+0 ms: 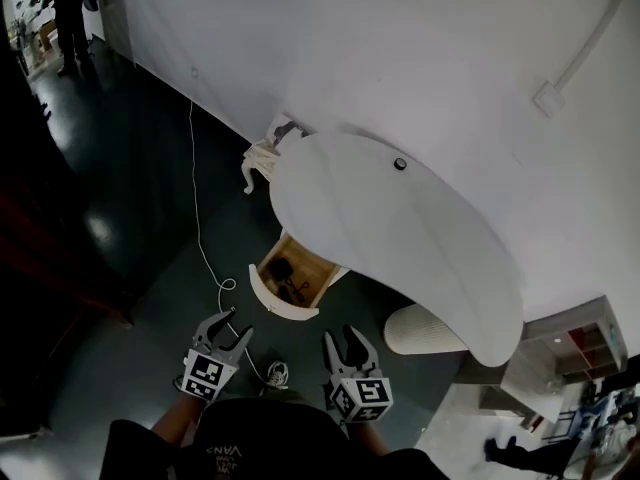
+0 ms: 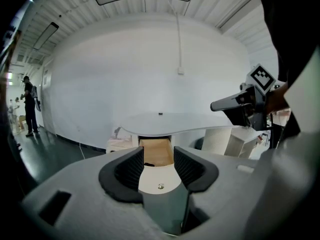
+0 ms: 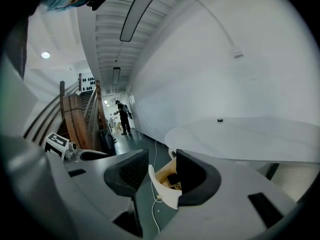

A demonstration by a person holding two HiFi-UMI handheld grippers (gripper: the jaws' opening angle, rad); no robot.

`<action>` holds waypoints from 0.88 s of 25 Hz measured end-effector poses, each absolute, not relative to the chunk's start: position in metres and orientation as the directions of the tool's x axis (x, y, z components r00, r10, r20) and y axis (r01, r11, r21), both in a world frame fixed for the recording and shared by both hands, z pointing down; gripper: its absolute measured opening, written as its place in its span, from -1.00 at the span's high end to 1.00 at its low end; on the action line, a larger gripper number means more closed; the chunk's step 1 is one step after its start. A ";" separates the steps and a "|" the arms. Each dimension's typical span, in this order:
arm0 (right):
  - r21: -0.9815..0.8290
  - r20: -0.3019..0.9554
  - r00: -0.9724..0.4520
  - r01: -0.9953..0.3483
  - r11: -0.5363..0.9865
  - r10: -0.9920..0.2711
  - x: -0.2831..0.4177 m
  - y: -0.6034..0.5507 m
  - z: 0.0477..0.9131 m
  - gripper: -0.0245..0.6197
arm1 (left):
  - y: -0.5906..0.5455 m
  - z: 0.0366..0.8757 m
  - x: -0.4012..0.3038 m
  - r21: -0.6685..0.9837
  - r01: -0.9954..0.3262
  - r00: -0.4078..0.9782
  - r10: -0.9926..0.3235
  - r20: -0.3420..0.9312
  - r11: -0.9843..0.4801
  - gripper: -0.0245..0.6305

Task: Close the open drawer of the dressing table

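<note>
The dressing table has a white curved top. Its drawer stands pulled out toward me, with a wooden inside holding a few dark items. My left gripper and right gripper hover side by side just short of the drawer's white front, both open and empty. In the left gripper view the drawer front with its small knob shows through the gap of the left gripper. In the right gripper view the drawer shows at an angle between the jaws of the right gripper.
A white cable trails over the dark floor left of the drawer. A white ribbed stool stands right of it under the table. A small white carved piece sits at the table's far end. A person stands far off.
</note>
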State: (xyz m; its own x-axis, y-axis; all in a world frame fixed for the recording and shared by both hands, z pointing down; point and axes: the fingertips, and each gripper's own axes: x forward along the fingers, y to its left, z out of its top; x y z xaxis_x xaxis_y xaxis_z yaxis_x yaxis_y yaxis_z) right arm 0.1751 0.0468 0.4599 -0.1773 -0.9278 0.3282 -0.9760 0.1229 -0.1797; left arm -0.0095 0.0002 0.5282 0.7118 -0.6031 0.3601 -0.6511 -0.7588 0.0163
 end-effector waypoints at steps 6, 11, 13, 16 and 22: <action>-0.203 0.342 -0.278 -0.954 0.219 -0.898 0.189 0.030 0.472 0.40 | -0.014 0.562 0.005 -0.041 -0.707 0.634 -0.659 0.404 -0.706 0.34; -0.204 0.353 -0.321 -0.943 0.262 -0.879 0.192 0.021 0.482 0.40 | -0.018 0.592 0.017 -0.046 -0.703 0.622 -0.645 0.444 -0.709 0.31; -0.204 0.349 -0.328 -0.941 0.271 -0.878 0.190 0.016 0.484 0.40 | -0.024 0.608 0.020 -0.029 -0.700 0.625 -0.632 0.459 -0.713 0.28; -0.204 0.352 -0.324 -0.942 0.266 -0.878 0.187 0.009 0.490 0.40 | -0.033 0.629 0.027 -0.006 -0.678 0.637 -0.592 0.494 -0.735 0.28; -0.214 0.382 -0.313 -0.945 0.247 -0.870 0.178 -0.003 0.506 0.40 | -0.051 0.661 0.034 0.014 -0.655 0.641 -0.545 0.541 -0.756 0.28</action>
State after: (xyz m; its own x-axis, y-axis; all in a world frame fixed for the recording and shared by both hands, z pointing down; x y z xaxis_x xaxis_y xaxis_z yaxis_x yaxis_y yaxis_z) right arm 0.1780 -0.0025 0.5065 -0.3134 -0.8696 0.3816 -0.9452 0.2468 -0.2139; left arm 0.0339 -0.0513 0.6613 0.6405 -0.5448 0.5412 -0.6547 -0.7558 0.0141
